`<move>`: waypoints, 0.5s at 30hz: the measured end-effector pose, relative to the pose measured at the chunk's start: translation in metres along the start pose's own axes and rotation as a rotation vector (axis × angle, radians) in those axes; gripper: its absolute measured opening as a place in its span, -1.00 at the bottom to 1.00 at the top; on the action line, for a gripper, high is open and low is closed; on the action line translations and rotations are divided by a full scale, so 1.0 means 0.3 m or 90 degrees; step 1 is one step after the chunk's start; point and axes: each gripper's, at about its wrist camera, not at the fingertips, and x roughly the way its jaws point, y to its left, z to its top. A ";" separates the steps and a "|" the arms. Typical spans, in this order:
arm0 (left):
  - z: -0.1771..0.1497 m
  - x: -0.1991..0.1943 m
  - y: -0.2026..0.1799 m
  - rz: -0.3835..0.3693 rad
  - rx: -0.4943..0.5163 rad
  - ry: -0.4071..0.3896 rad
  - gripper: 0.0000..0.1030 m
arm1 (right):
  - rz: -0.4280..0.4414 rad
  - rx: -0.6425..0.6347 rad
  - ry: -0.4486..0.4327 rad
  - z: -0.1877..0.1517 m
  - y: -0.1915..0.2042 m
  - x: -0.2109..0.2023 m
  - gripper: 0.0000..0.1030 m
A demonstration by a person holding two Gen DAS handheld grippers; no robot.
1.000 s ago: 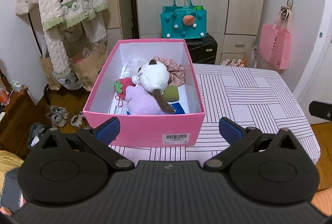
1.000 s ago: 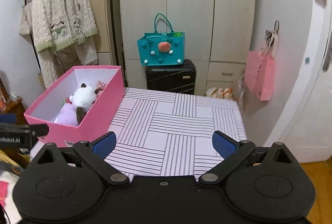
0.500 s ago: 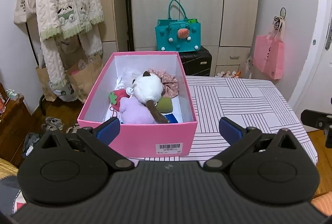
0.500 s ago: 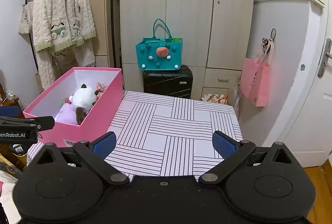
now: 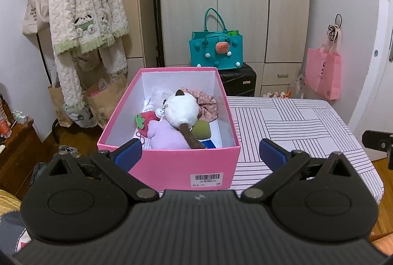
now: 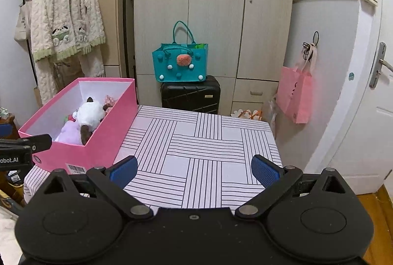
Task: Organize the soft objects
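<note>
An open pink cardboard shoebox (image 5: 169, 164) with a white interior and a barcode label on its near end sits at the left edge of the counter (image 5: 289, 122), which is covered in a white cloth printed with blocks of dark stripes. All the soft items lie inside this box: a white round plush with a brown ear and brown tail (image 5: 183, 110) rests on top near the middle, a lilac plush (image 5: 167, 136) lies just in front of it toward the box's near end, a red strawberry plush with a green leaf (image 5: 145, 120) is against the box's left wall, an olive-green soft ball (image 5: 202, 130) is toward the right wall, and a pink floral fabric piece (image 5: 205, 103) lies at the far end. The left tool (image 5: 200, 150) hovers just before the near end of the box, jaws spread wide with nothing between its blue pads. The right tool (image 6: 194, 168) hangs over the striped cloth to the right of the box, likewise spread wide and holding nothing. Beyond the box, against the beige wardrobe (image 6: 213, 9), a teal felt tote bag (image 6: 180, 63) stands on a black hard-shell suitcase (image 6: 190, 96). Left of the box, a cream fleece robe with green trim (image 5: 84, 12) hangs on a rack.
</note>
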 end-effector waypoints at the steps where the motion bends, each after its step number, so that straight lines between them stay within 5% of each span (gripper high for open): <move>1: -0.001 0.002 0.000 0.001 0.001 0.002 1.00 | -0.001 0.000 0.000 0.000 0.000 0.000 0.95; 15: -0.016 0.010 -0.002 0.003 0.008 0.014 1.00 | -0.008 0.006 0.002 -0.018 -0.011 0.012 0.95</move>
